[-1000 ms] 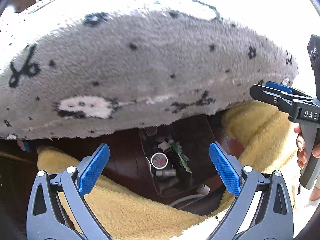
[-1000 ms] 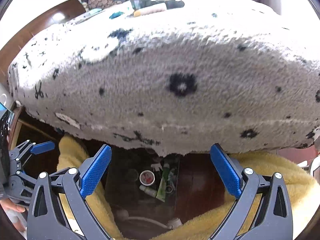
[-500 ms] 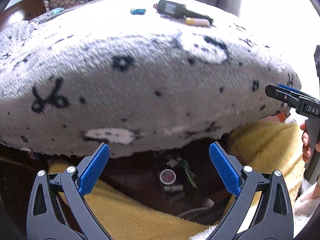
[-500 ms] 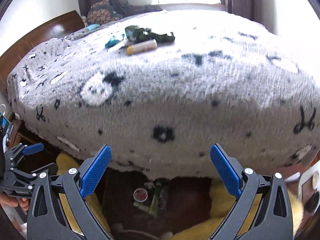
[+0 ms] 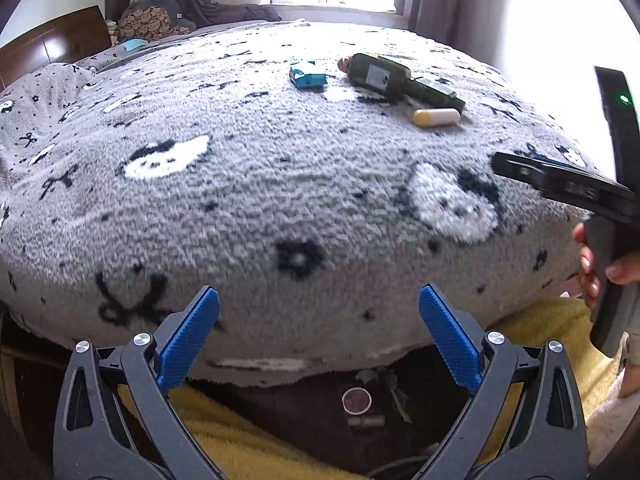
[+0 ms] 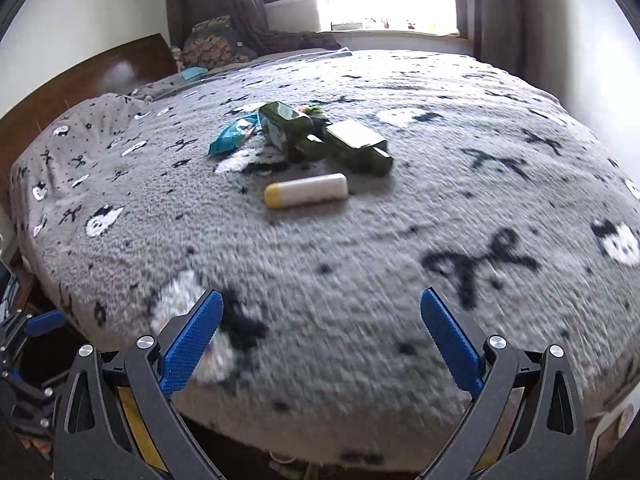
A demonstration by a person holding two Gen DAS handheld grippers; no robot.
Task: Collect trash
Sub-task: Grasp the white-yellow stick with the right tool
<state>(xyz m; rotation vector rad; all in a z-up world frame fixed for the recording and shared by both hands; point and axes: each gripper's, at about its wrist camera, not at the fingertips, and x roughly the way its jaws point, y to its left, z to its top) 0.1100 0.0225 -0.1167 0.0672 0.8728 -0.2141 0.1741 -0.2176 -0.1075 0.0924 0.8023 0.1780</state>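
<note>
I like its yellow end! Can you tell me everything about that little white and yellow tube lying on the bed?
The white and yellow tube is a small rounded cylinder, smooth like plastic, with a white body and a yellow cap at one end. It lies flat on its side on the fuzzy grey blanket, just in front of the dark green bottle, apart from it. Nothing grips it; both claws are far off.

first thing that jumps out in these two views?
The cluster of litter mid-bed: a dark green bottle lying on its side, a white tube with a yellow cap just in front of it, and a teal wrapper to the left, all on the grey blanket. Both grippers, left and right, hang open and empty at the bed's near edge.
</note>
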